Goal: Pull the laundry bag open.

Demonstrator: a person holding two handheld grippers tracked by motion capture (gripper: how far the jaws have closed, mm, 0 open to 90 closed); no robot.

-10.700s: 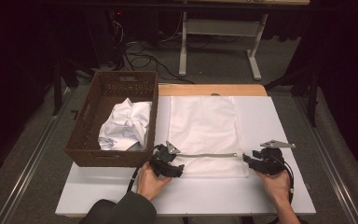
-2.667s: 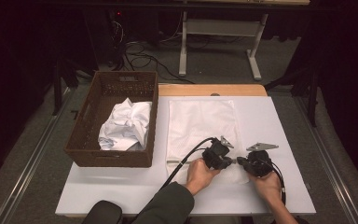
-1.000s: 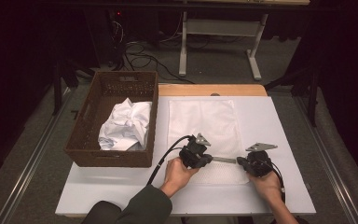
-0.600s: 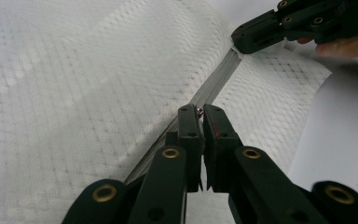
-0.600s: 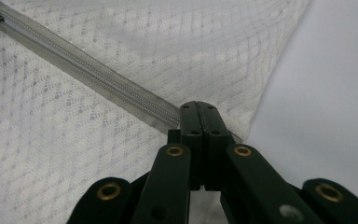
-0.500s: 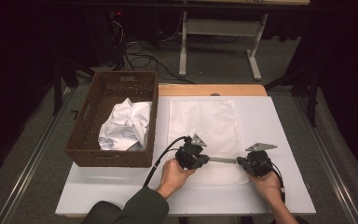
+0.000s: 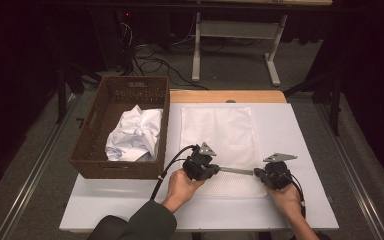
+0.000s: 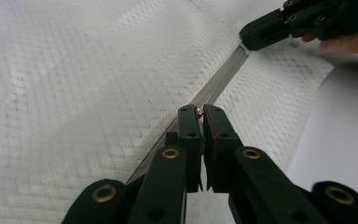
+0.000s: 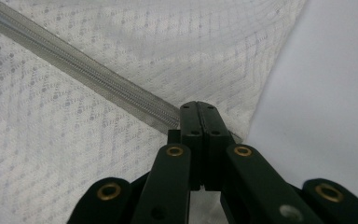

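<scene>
Basket [image 7: 92,150]: brown wicker, left of frame, with crumpled white cloth [image 7: 135,134] inside.
Mesh bag [image 7: 220,130]: flat on white table [image 7: 305,150], centre frame.
Zipper [image 7: 236,171]: long axis left-right along bag's lower edge.
Left hand-held gripper [image 8: 200,112]: nearly closed on zipper pull.
Right hand-held gripper [image 9: 199,108]: fully closed on zipper end.

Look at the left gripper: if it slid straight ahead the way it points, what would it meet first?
Probably the right gripper. The left gripper, shut on the zip pull, points along the grey zip of the white mesh bag, whose far end the right gripper pinches.
</scene>
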